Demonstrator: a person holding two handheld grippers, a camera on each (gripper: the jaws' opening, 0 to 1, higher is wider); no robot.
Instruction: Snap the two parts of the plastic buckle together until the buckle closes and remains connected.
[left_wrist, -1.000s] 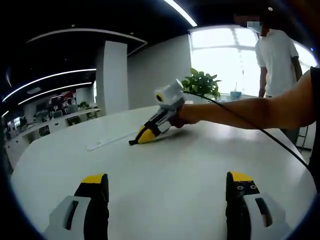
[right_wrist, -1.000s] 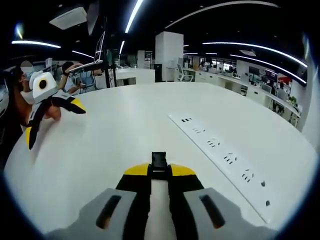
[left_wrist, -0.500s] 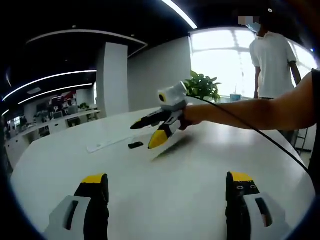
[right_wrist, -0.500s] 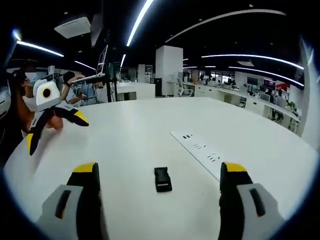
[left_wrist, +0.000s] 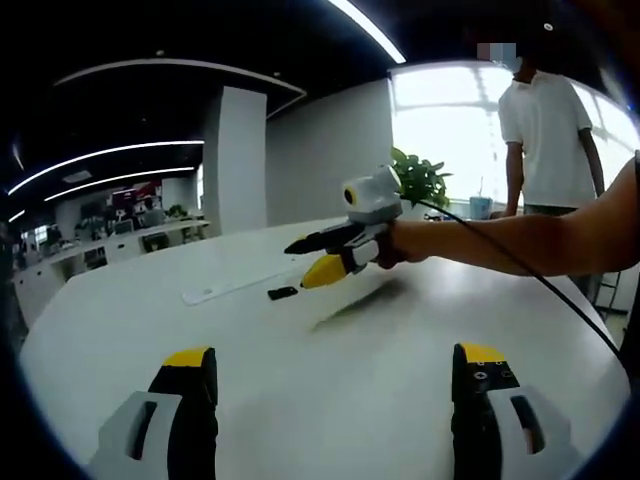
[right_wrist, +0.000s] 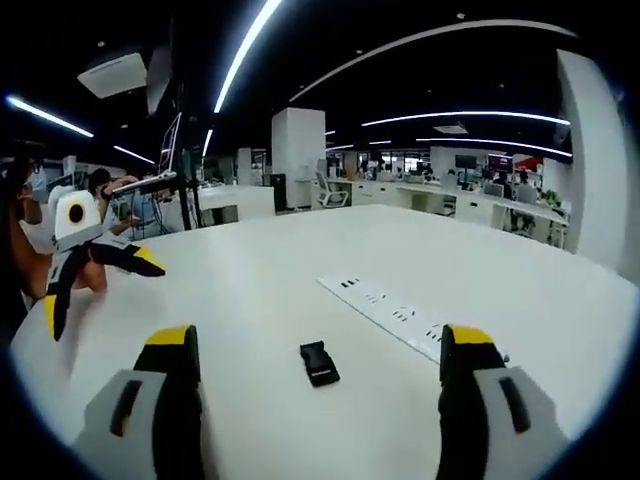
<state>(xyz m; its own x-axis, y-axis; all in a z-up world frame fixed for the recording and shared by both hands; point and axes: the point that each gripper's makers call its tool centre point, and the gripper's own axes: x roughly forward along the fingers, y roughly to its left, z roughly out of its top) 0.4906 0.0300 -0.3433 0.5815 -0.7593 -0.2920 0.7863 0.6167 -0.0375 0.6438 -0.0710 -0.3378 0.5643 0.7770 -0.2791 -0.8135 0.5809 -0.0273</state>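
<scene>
Right tool (right_wrist: 320, 400) hangs released, jaws wide, buckle (right_wrist: 319, 362) lying free on the counter (right_wrist: 250, 300) just ahead between them — left tool (left_wrist: 335, 410) likewise spread; a careless closing could skid the buckle away

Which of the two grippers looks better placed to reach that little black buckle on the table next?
Right, probably. The buckle lies on the table just ahead of the right gripper, between its open jaws. The left gripper is open too, but farther from it.
</scene>
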